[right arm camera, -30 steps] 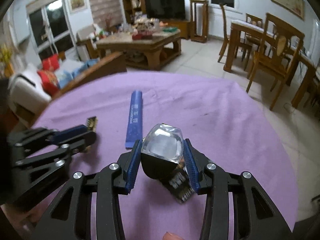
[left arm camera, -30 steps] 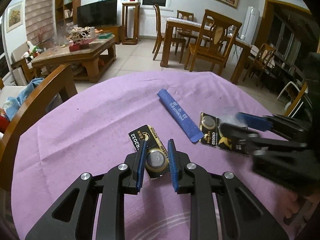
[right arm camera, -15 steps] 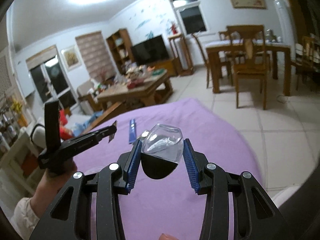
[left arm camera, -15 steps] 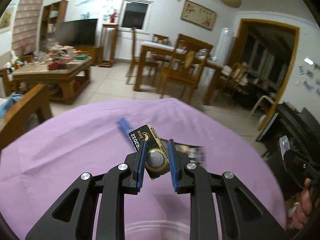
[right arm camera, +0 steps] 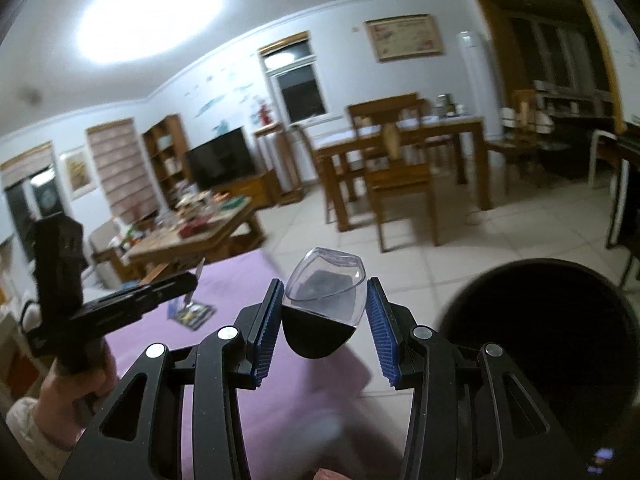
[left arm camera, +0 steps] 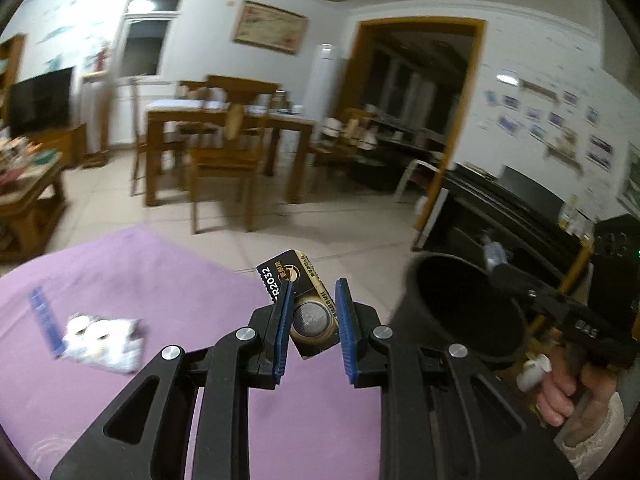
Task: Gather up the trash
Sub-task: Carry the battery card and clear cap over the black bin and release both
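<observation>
In the left wrist view my left gripper (left arm camera: 314,285) is shut on a black-and-gold CR2032 battery card (left arm camera: 308,312), held above the near edge of the purple tablecloth (left arm camera: 160,280). A black round bin (left arm camera: 460,308) stands just right of it. My right gripper (right arm camera: 325,282) is shut on a clear plastic blister with a black base (right arm camera: 324,312); the bin (right arm camera: 540,340) fills that view's lower right. On the cloth lie a blue strip (left arm camera: 44,316) and a shiny wrapper (left arm camera: 104,340). Each gripper shows in the other's view: the right gripper (left arm camera: 500,270), the left gripper (right arm camera: 192,280).
Beyond the table's edge is tiled floor (left arm camera: 320,220), then a wooden dining table with chairs (left arm camera: 224,136). A cluttered coffee table (right arm camera: 192,232) and a TV (right arm camera: 220,164) stand far left. A dark doorway (left arm camera: 420,100) and dark furniture (left arm camera: 520,208) are at the right.
Both hands swung right and rose from over the table's middle toward the black bin, which has come into view. The blue strip and wrapper now lie at the left. Both grips are unchanged.
</observation>
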Demonstrator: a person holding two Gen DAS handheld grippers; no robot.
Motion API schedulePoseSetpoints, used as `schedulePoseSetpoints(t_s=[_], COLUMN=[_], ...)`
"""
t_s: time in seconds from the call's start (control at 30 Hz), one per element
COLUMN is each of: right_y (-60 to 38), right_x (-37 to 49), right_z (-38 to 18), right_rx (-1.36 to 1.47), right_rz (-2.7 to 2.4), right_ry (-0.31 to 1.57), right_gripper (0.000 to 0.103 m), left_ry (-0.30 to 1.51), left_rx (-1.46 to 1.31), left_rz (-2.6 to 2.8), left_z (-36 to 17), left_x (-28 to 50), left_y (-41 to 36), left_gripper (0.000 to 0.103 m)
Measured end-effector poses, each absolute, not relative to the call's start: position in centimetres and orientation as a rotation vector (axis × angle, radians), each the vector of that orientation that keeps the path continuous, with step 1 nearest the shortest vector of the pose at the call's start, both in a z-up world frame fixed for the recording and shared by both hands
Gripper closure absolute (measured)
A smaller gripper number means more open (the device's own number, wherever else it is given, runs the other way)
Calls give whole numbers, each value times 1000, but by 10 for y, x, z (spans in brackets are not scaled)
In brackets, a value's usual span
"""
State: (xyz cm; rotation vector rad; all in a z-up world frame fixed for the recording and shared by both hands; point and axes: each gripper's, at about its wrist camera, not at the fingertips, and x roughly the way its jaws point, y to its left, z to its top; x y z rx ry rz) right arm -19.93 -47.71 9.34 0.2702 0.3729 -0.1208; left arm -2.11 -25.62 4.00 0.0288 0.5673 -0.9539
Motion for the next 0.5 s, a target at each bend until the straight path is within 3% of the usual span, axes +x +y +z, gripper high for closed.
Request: schedulePoseSetpoints(t_s=[0.5], right_y=[-581], right_x=[-286], right_z=[67], right_rx=[370], right_rz=[-368], right_ry=[330], right_gripper=[61], left_ry=[560], left_rx=[182], left_rz=[-1204], left_z=[19], left_x=[-96], left_y=[-393], left_gripper=[82])
